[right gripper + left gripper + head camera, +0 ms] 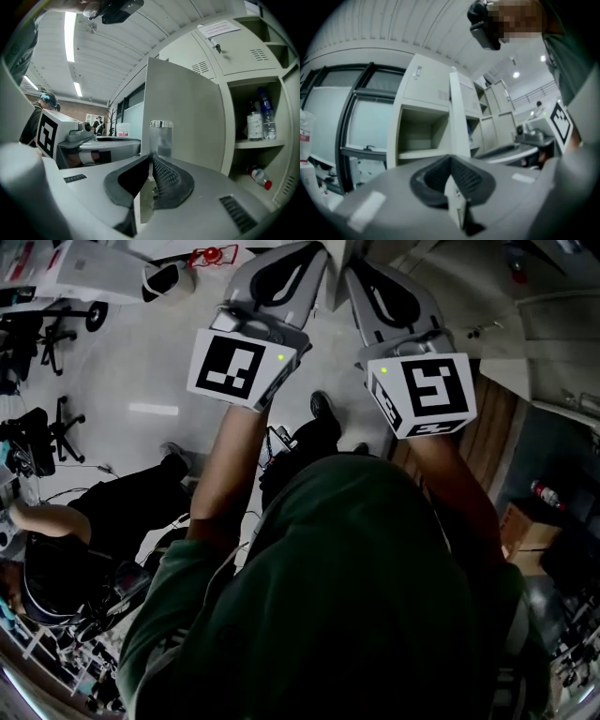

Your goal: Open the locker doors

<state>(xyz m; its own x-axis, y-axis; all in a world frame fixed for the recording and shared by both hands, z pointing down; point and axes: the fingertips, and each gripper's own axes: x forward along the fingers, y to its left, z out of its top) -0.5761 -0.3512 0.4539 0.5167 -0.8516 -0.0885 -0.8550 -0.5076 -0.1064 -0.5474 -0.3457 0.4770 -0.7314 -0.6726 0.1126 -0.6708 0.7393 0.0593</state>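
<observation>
Grey left gripper point(451, 161) clamps one door point(458, 119) — right gripper point(150, 160) a second door point(187, 117).

Left tool point(451, 161) pinches the locker door point(458, 117) edge — compartment point(423, 133) beside open.

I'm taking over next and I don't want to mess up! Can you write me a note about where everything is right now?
Left gripper: shut on the edge of the left door, with a bare compartment open beside it.
Right gripper: shut on the edge of the right door. Its compartment holds bottles.
Done: both doors are swung out.
Left: probably swing them wider, then let go. The upper door is closed.
</observation>
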